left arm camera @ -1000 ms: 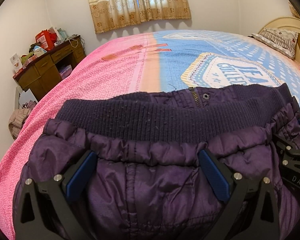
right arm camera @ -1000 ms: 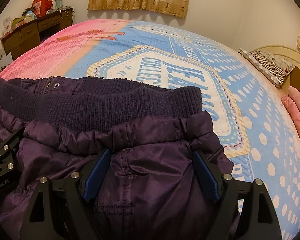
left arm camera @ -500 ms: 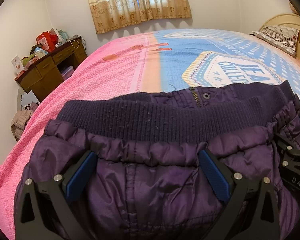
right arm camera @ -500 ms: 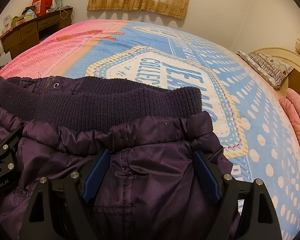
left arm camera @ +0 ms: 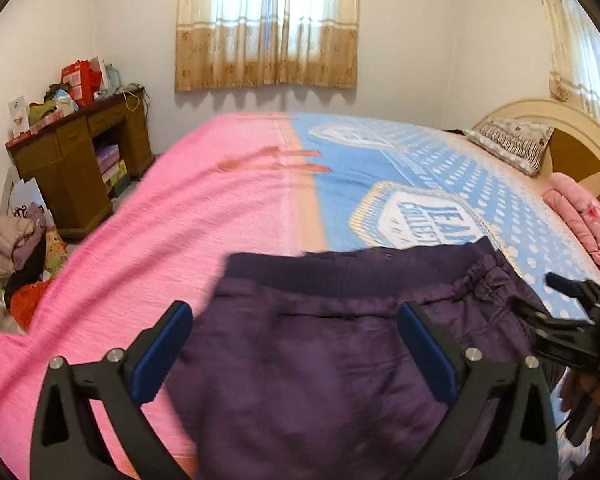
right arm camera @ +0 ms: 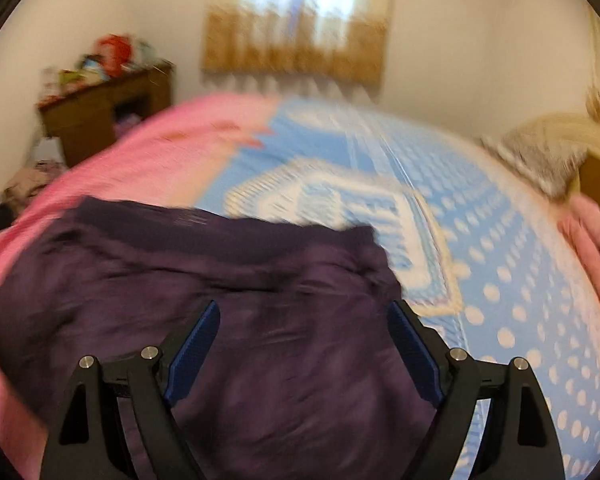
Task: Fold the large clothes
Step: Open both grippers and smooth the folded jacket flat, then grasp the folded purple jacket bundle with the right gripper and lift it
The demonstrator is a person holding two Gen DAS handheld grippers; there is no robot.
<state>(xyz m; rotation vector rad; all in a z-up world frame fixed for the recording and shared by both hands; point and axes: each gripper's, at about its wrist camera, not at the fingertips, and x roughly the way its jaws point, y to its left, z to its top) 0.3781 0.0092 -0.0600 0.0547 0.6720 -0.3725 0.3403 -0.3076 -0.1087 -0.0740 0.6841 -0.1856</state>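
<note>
jacket (left arm camera: 324,344) now lies farther below than before; both tongs (left arm camera: 296,344) (right arm camera: 304,344) lifted, gaping wide, gripping nothing.

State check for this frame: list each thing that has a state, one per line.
purple jacket: folded, lying on the bed, ribbed hem on top
left gripper: jaws open, above the jacket
right gripper: jaws open, nothing held
curtains: drawn
bedspread: spread flat
</note>
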